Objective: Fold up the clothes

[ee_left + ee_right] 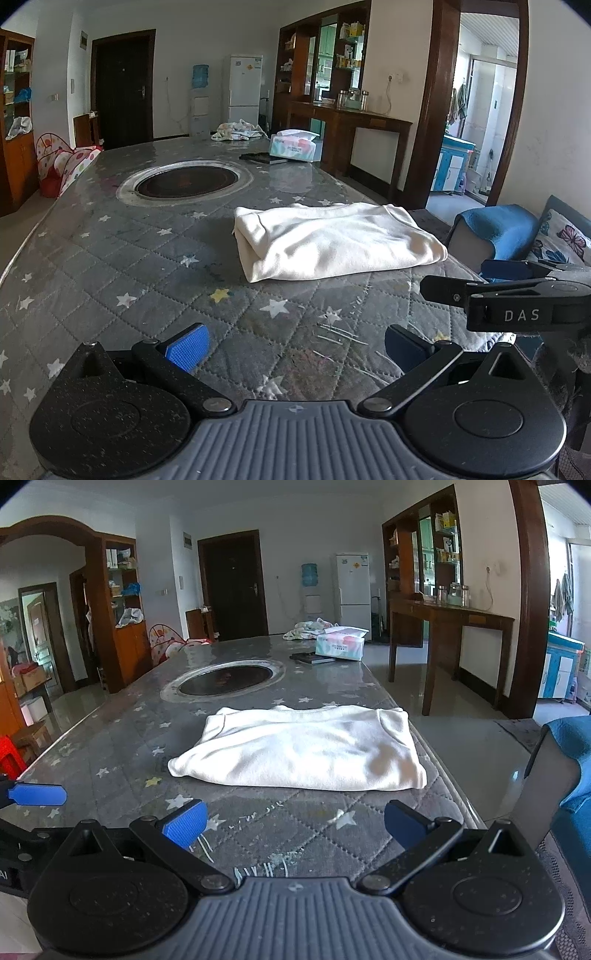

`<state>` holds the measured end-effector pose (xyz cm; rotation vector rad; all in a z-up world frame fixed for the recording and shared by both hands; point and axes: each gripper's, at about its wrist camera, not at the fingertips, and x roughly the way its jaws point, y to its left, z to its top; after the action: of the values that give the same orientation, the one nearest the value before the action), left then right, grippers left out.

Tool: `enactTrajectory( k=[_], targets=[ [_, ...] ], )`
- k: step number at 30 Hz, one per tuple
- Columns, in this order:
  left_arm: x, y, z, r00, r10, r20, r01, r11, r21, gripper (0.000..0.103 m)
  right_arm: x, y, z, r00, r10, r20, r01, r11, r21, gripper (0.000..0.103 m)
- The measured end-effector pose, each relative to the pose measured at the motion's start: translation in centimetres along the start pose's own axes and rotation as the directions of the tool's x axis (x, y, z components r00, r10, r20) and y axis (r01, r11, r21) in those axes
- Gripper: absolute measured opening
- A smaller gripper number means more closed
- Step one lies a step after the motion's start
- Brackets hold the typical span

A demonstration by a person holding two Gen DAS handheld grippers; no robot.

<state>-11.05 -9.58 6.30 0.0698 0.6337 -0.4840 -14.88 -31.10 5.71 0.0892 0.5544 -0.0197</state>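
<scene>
White garment (332,240) lies folded into a compact rectangle at centre of both frames, on the quilted star-print worktop (129,266), near its right edge; layered fold edge shows at the garment's left end in the left wrist view. Left claw (295,347): fingers apart, empty, low in frame, short of the cloth. Right claw (295,823): fingers apart, empty, likewise clear of the cloth. Judgement: folding appears largely done; edges roughly squared, some slack at the near left corner; remaining work may be a final smoothing or setting aside. Tissue box (340,646) and crumpled patterned cloth (310,627) sit at upper centre, untouched; the latter may be next.
</scene>
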Motion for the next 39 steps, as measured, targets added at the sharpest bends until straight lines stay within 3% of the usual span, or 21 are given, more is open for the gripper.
enactTrajectory(
  k=[16,39],
  targets=[
    [1.2,0.2,-0.4,0.999,-0.014,-0.032,0.014,1.000,-0.005,0.103,0.8,-0.1,-0.2,0.999,-0.033,-0.028,0.033,0.999,0.005,0.103],
    [3.7,-0.2,0.6,0.996,0.004,-0.093,-0.005,1.000,-0.009,0.103,3.2,-0.5,0.1,0.998,0.002,-0.065,-0.002,1.000,0.000,0.103]
  ],
)
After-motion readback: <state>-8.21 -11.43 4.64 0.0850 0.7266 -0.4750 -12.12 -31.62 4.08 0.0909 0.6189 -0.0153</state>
